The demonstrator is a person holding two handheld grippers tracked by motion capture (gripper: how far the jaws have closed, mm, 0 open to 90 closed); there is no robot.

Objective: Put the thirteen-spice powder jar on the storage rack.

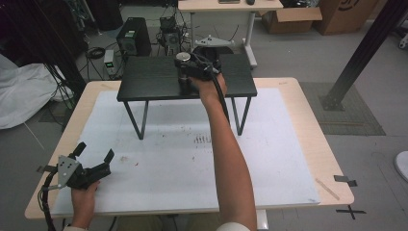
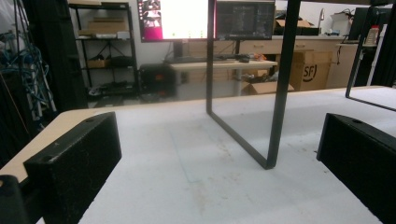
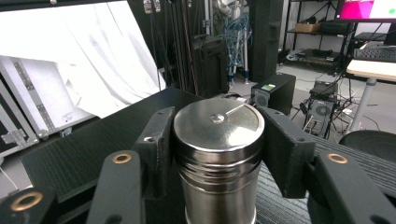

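From my station I note the left gripper (image 1: 94, 155): a matte black body with a grey three-cornered plate (image 1: 67, 169) on top, fastened by small dark screws at its corners. A black cable (image 1: 46, 202) trails from its rear. In the left gripper view its pads (image 2: 74, 161) are blocky, grainy black slabs with small recessed holes. The right gripper (image 1: 183, 77) is likewise black, with a thick black cable (image 1: 222, 94). In the right gripper view its linkage arms carry brass-coloured rivets (image 3: 122, 158). Both forearms are bare; a pale sleeve edge (image 1: 235, 226) shows at the right arm.
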